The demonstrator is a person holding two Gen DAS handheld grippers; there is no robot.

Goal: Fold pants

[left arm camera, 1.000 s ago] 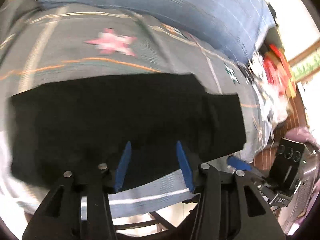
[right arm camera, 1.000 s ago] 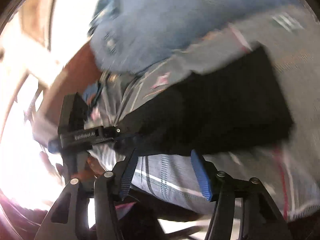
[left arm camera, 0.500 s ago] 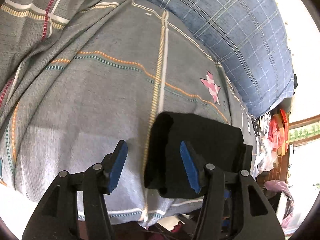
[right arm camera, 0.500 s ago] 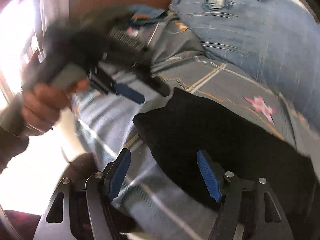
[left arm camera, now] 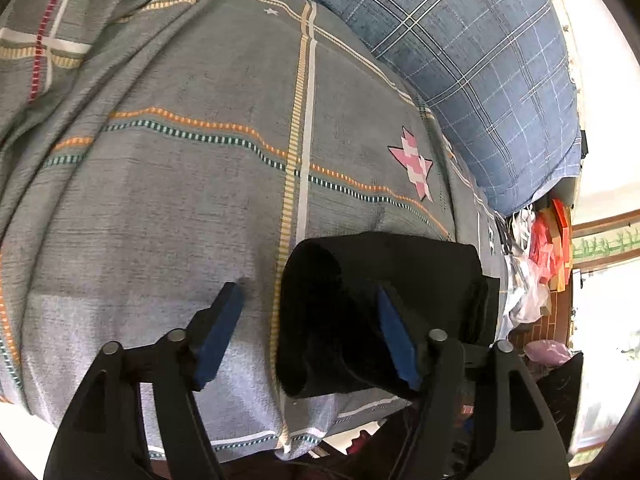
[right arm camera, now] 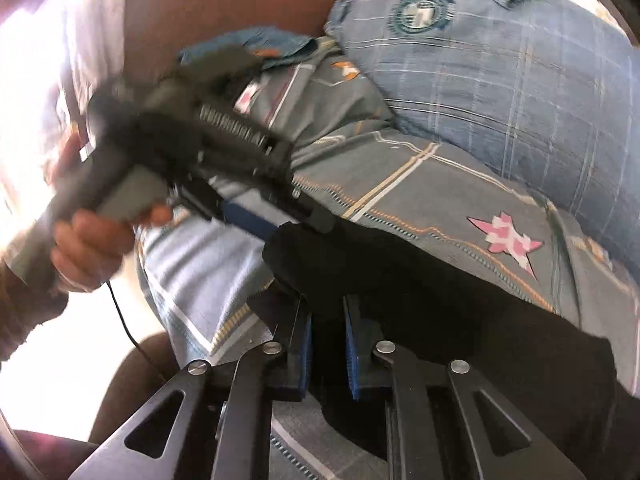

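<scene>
The black pants lie folded into a thick bundle at the near edge of the bed, on a grey bedspread with striped lines and a pink star; a blue plaid pillow sits at the far right.

The left hand-held gripper hangs over the bundle's left end with its jaws opening; its right pad lies against the cloth and its left pad is clear over the bedspread, so it grips nothing. The right hand-held gripper is closing, its blue pads nearly together with a fold of the dark fabric's near edge between them; they appear to pinch it. In the right wrist view a hand holds the other tool at the bundle's left end.

The fabric looks soft, light and limp, likely to sag and slide open if lifted by one layer. A sound hold would take all layers at a folded edge or corner, one tool at each end.
</scene>
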